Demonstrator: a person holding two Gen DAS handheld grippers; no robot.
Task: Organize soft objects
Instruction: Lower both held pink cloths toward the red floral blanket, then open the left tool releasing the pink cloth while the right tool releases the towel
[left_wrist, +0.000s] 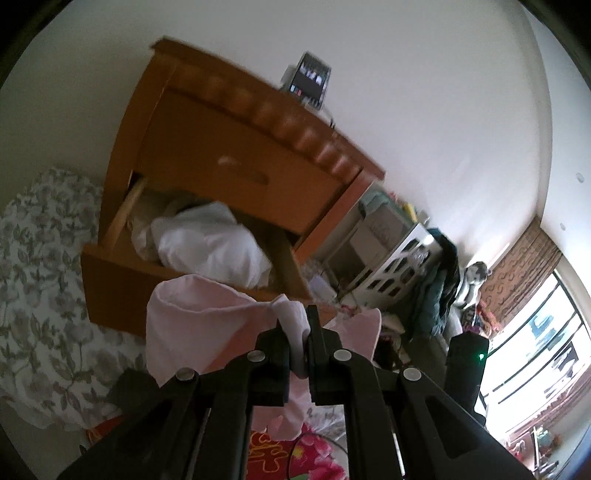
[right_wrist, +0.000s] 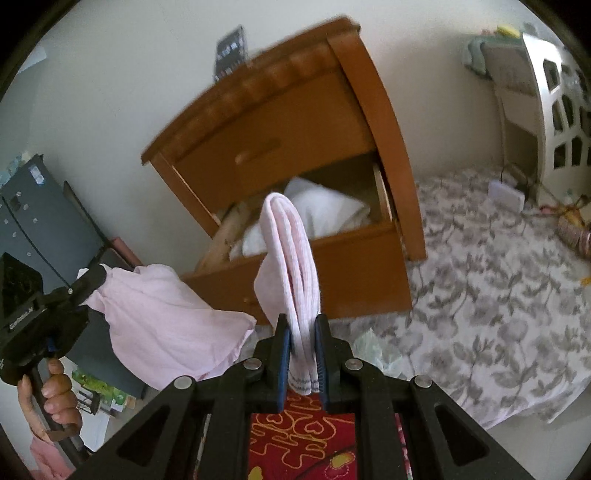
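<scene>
A pale pink cloth (right_wrist: 166, 317) hangs between both grippers, in front of a wooden nightstand (right_wrist: 295, 122). My left gripper (left_wrist: 297, 325) is shut on one bunched corner of the pink cloth (left_wrist: 199, 325). My right gripper (right_wrist: 301, 325) is shut on a folded band of that cloth, which stands up in a loop above the fingers. The left gripper (right_wrist: 98, 275) also shows at the left of the right wrist view, held by a hand (right_wrist: 55, 395). The nightstand's lower drawer (left_wrist: 177, 273) stands open with white fabric (left_wrist: 214, 247) inside.
A floral bedspread (right_wrist: 498, 295) lies beside the nightstand. A tablet (left_wrist: 310, 81) stands on its top. A white shelf unit (left_wrist: 391, 266) and hanging clothes (left_wrist: 439, 288) are farther off, near a window (left_wrist: 546, 354). A red patterned fabric (right_wrist: 295, 443) lies below the grippers.
</scene>
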